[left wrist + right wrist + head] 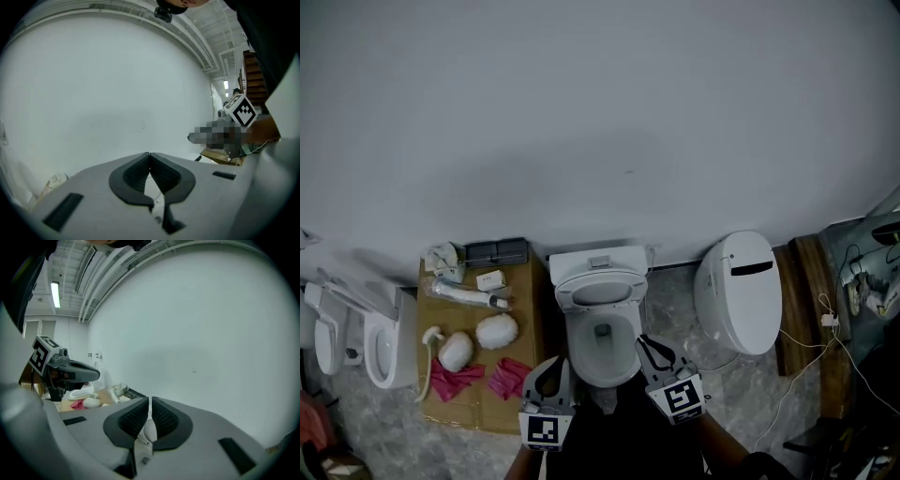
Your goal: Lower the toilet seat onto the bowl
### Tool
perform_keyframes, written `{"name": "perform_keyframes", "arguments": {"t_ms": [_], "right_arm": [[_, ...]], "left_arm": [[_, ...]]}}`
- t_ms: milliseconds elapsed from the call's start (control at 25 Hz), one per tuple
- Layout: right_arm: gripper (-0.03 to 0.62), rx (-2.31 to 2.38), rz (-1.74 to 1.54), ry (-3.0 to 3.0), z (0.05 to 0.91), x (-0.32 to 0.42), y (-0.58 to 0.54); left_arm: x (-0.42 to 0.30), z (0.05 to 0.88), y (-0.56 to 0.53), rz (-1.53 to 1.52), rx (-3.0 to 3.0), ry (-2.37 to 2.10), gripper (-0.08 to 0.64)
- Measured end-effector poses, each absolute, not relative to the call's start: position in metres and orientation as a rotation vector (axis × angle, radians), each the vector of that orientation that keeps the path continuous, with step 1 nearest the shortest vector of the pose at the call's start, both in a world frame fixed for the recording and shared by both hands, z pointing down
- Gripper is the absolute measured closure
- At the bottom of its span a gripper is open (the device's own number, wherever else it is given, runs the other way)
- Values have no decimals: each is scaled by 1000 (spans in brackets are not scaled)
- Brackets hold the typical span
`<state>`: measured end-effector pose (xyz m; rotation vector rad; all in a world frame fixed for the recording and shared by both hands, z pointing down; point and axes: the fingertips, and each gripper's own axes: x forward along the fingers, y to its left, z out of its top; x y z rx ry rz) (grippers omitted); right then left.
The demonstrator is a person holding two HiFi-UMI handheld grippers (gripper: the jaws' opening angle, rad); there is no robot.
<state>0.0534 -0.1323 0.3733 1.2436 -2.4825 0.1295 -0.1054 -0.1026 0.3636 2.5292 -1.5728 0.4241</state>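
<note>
A white toilet stands against the wall in the middle of the head view. Its seat ring [601, 280] is tilted up toward the tank [598, 260], and the bowl [578, 352] lies open below it. My left gripper [559, 363] hovers at the bowl's near left rim, jaws shut and empty. My right gripper [643, 340] is at the near right rim, also shut on nothing. In the left gripper view the closed pads [161, 176] point at the bare wall. The right gripper view shows its closed pads [136, 417] facing the wall too.
A cardboard sheet [530, 300] left of the toilet holds pink gloves [455, 380], two white round bundles, a tube and a dark box [497, 251]. Another white toilet with its lid shut [738, 292] stands to the right, beside a wooden bench [797, 305] and cables. More fixtures [382, 347] sit far left.
</note>
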Motion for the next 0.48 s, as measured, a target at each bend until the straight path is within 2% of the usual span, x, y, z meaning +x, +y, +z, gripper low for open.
{"name": "perform_keyframes", "arguments": {"t_ms": [240,480], "right_arm": [[563,1050,106,-2406,410,69,-205],[563,875,139,-2325,465,67,-254]], "left_arm": [[-95,397,-170,528,2505,-1571,551],[-86,477,-221,872,2559,-1469,539]]}}
